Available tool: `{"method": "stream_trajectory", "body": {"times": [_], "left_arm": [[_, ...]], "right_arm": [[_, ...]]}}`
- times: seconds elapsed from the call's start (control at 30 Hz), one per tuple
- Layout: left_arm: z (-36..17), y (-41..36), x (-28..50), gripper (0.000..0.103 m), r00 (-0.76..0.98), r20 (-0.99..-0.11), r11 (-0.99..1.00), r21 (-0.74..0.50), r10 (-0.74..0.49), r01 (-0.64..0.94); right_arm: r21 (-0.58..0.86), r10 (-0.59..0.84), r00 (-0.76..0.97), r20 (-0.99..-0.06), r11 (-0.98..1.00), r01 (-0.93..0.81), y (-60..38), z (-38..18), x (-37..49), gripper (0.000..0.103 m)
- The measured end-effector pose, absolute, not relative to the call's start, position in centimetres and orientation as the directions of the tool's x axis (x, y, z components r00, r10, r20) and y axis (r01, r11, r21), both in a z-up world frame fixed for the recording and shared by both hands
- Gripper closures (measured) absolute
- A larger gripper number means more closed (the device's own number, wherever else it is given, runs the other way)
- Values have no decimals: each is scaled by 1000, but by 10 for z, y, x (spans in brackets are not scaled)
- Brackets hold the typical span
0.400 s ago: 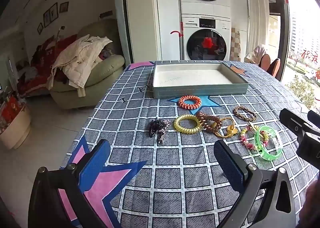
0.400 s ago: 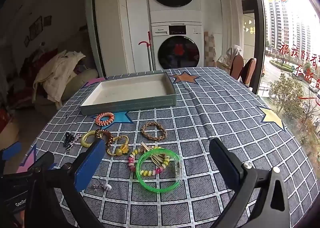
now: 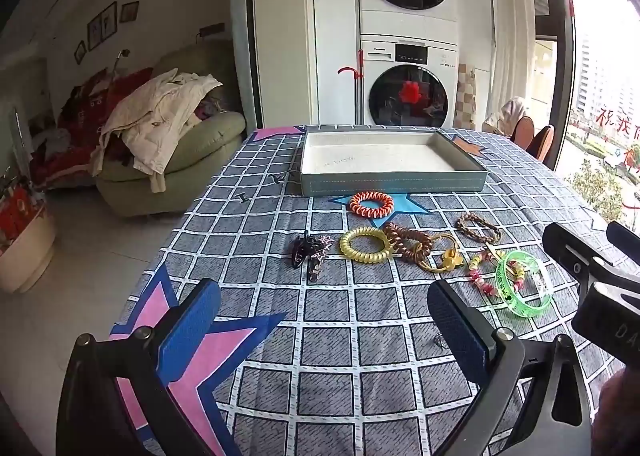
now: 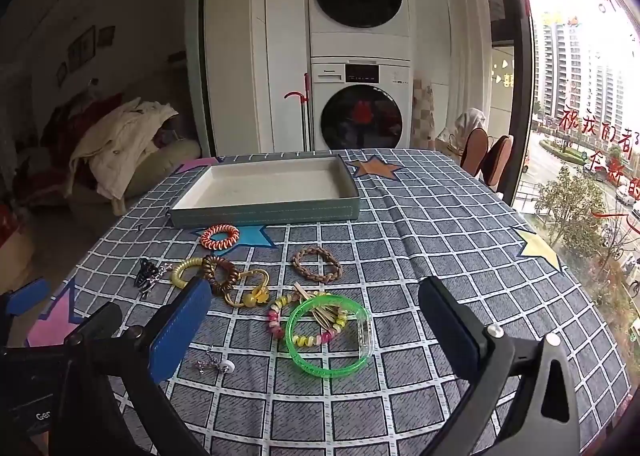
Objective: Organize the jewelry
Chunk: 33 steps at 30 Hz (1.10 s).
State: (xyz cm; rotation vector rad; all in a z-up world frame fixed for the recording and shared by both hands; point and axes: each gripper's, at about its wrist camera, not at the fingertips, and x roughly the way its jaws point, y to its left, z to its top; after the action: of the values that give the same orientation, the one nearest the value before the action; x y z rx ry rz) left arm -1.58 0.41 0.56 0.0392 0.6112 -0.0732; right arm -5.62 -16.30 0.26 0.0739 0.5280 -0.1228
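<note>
A grey-green tray [image 3: 394, 180] [image 4: 264, 211] with a pale lining stands on the far part of the checked tablecloth. In front of it lie an orange coil ring [image 3: 371, 204] [image 4: 219, 236], a yellow coil ring [image 3: 365, 244], a brown coil ring [image 3: 408, 242] [image 4: 219, 273], a braided bracelet [image 3: 478, 228] [image 4: 317, 264], a gold ring with a charm [image 3: 442, 258] [image 4: 252, 292], a bead bracelet [image 4: 306, 320], a green bangle [image 3: 524, 283] [image 4: 329, 335] and a dark hair clip [image 3: 306, 250] [image 4: 147, 273]. My left gripper [image 3: 322, 310] is open over bare cloth. My right gripper [image 4: 314, 314] is open, low over the green bangle.
A small white-tipped trinket [image 4: 216, 364] lies near the right gripper's left finger. Beyond the table stand stacked washing machines [image 3: 408, 51], a green armchair with clothes [image 3: 168, 143] at left, and chairs [image 4: 490, 159] by the window at right.
Both views show the scene slightly closer and lower than before. No item on the cloth has shifted.
</note>
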Motion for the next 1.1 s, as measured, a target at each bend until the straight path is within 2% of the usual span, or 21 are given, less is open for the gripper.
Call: {"method": "stream_trajectory", "body": {"times": [1.1], "left_arm": [[5,6,-18,0,821,-568,997,22,-48,74]], "right_arm": [[52,-98,864,-494,989,141,-154,-2,-64,0]]}}
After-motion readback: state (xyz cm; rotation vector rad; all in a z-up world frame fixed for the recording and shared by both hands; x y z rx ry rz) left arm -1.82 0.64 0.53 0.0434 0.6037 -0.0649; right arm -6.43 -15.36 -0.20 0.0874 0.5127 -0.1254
